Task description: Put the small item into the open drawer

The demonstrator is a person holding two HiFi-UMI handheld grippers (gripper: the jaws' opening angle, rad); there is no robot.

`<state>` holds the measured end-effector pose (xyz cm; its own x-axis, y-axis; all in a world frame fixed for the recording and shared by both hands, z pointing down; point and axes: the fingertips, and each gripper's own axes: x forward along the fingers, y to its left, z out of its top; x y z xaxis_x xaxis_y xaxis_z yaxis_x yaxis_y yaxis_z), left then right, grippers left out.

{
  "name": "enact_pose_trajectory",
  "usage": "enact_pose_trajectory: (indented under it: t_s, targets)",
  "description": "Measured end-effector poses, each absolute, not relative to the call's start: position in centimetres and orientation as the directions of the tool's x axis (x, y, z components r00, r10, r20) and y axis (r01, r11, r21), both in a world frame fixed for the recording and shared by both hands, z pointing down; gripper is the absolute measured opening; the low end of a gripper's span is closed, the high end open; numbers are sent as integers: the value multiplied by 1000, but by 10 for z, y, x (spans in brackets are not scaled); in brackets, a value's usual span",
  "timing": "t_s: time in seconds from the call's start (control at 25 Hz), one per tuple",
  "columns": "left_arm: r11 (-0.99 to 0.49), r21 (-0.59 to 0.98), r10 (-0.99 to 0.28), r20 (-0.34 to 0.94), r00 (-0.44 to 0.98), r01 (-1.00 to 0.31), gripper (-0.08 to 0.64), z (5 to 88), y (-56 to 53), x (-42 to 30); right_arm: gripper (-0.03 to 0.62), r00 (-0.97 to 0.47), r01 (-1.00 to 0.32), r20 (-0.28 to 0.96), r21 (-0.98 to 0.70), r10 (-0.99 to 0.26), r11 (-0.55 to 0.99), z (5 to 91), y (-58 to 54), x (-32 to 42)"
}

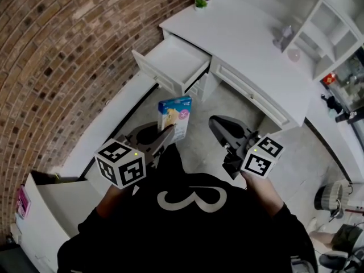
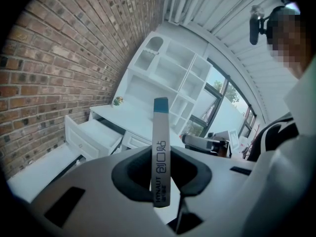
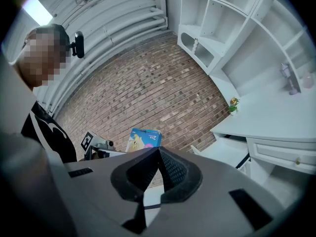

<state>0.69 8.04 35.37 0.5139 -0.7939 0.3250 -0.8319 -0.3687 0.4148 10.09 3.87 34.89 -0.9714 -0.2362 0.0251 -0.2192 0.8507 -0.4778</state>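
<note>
Ahead: white desk (image 1: 250,44), its open drawer (image 1: 173,58) pulled out, well apart from both tools. Band-aid box (image 1: 175,114) upright, pinched edge-on in left gripper (image 2: 160,181), probably to lower it in narrow side first. Right gripper (image 3: 157,174) jaws pressed together, empty

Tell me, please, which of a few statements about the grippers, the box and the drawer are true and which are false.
1. The left gripper is shut on the small box. True.
2. The right gripper holds a second item. False: its jaws are together with nothing between them.
3. The drawer stands pulled out of the white desk. True.
4. The small box already lies in the drawer. False: it is held upright in the air, apart from the drawer.
5. The potted plant stands on the floor. False: it stands on the desk's far corner.
</note>
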Motion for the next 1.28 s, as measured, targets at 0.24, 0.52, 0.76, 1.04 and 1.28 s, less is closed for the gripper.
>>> enact_pose_trajectory:
  t_s: [0.24,0.52,0.76,1.04,1.28]
  targets:
    - [-383,428,-786,315,533,-818,69,357,45,-5,12,-962,-256,45,-479,-268,840,354,4,96]
    - [-409,443,-752,331,570,-797,71,362,-19,-27,12,-951,-293,61,-490,-303,821,355,-53,73]
    - [-425,461,-714,359,602,-779,69,368,-82,-53,12,-937,-329,76,-512,-340,794,355,-110,49]
    - [-431,457,-688,391,611,-778,69,378,-151,-85,12,-921,-370,102,-527,-375,765,360,-171,22]
    - [-431,420,-670,443,595,-798,69,394,-200,-112,12,-908,-397,113,-533,-403,747,365,-212,3]
